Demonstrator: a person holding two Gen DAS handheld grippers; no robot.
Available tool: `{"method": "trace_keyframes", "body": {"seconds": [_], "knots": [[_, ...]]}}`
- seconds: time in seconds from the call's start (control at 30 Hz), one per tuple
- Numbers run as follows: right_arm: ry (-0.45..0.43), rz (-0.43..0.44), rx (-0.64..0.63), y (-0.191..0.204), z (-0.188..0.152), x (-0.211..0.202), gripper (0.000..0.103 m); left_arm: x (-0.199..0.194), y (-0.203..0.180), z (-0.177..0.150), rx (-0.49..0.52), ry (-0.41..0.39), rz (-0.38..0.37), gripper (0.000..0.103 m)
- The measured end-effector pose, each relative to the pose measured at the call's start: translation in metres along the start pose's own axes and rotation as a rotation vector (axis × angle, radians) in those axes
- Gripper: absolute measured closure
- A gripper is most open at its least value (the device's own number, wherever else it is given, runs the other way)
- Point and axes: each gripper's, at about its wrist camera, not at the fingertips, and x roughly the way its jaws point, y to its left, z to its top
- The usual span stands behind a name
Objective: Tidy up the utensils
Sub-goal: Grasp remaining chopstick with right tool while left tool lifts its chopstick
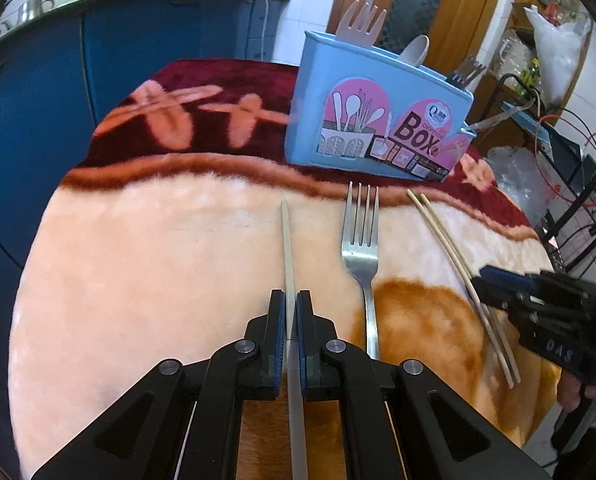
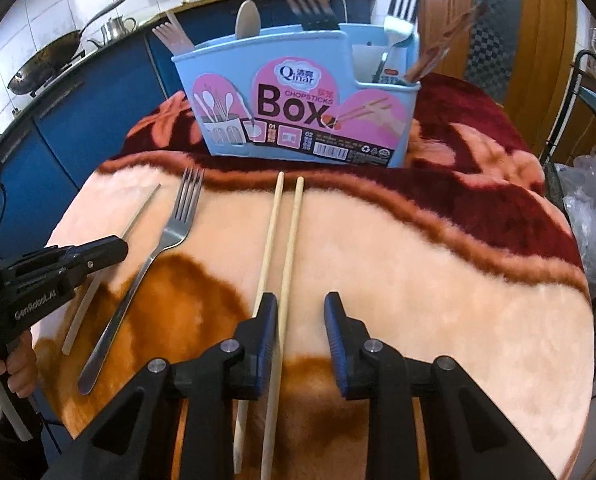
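Clamped in the left tool (image 1: 292, 316), a pale chopstick (image 1: 288, 248) lies on the plush blanket (image 1: 158, 260) covering the table. Blue cabinets (image 1: 38, 100) stand behind. Both chopstick ends run out of frame. Right tool (image 2: 299, 320), tilted down, straddles one of two chopsticks (image 2: 286, 248), jaws apart. Fork (image 2: 166, 248) lies between; blue chopsticks box (image 2: 298, 108) beyond.

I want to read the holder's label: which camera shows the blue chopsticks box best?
The right wrist view: the blue chopsticks box faces the camera almost square, so its label and the utensils standing in it show clearly. The left wrist view shows the box at an angle, further right, with its label skewed and partly cut off.
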Motion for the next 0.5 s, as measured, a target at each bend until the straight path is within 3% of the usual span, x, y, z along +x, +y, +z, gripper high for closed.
{"method": "trace_keyframes", "body": {"seconds": [0.3, 0.5], "knots": [[0.094, 0.045, -0.042, -0.004, 0.017, 0.009, 0.075, 0.002, 0.003, 0.007, 0.023, 0.089, -0.026, 0.097], [0.092, 0.053, -0.043, -0.009, 0.019, 0.011, 0.09, 0.005, 0.002, 0.012, 0.035, 0.127, -0.027, 0.097]]}}
